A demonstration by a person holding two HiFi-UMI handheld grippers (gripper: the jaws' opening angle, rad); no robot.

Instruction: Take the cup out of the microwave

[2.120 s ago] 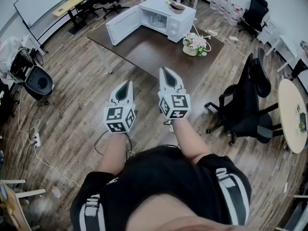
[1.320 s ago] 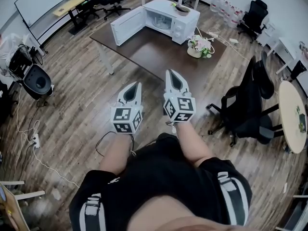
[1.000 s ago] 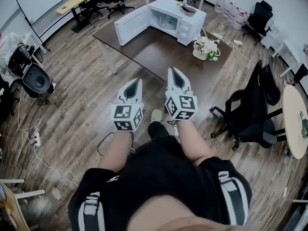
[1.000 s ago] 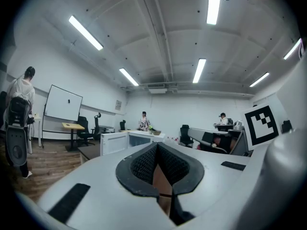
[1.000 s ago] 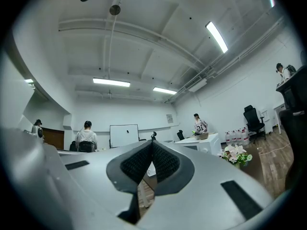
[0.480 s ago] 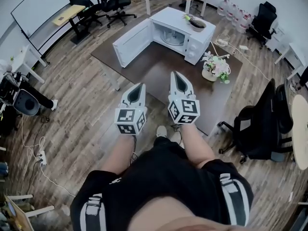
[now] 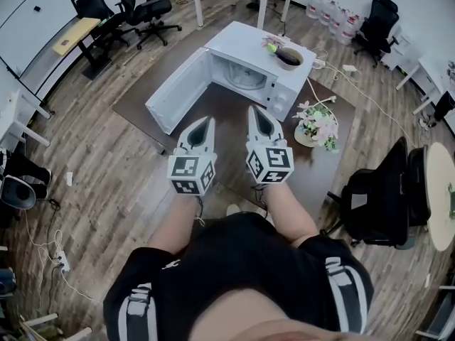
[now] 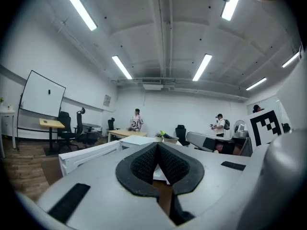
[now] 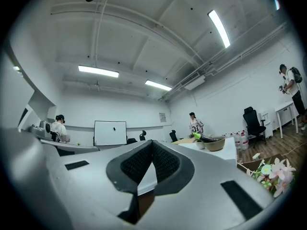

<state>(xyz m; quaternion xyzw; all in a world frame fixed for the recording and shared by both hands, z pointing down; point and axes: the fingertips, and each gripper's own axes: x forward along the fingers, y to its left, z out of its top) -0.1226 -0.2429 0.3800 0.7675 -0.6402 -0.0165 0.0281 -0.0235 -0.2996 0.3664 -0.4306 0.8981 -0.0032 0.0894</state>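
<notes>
Both claws are held out side by side over the brown worktop (image 7: 229,141), pointing ahead at about the same height. The left claw (image 7: 205,123) is closed, its two dark pads touch at the tip, and it holds nothing. The right claw (image 7: 256,112) is closed too, pads together, and it is also empty. Right in front of the two claws stands a white microwave (image 7: 284,62) on the worktop. Its door (image 7: 176,94) is wide open and swings out ahead of the left claw and off to that claw's left side. The open inside of the microwave sits just ahead of the gap between the two claws, a bit past their tips, and neither claw touches it. The cup should be in there, but it is too small and pale to pick out in the head view, and in both gripper views the claw's own body covers the opening. On top of the microwave, ahead of the right claw and a little to its right, sits a brown bowl (image 7: 289,57) with a green plant in it. To the right of the right claw, on the worktop, is a bunch of pink and white flowers (image 7: 318,126). Farther to the right, on the wooden floor, stands a black chair (image 7: 384,197).
</notes>
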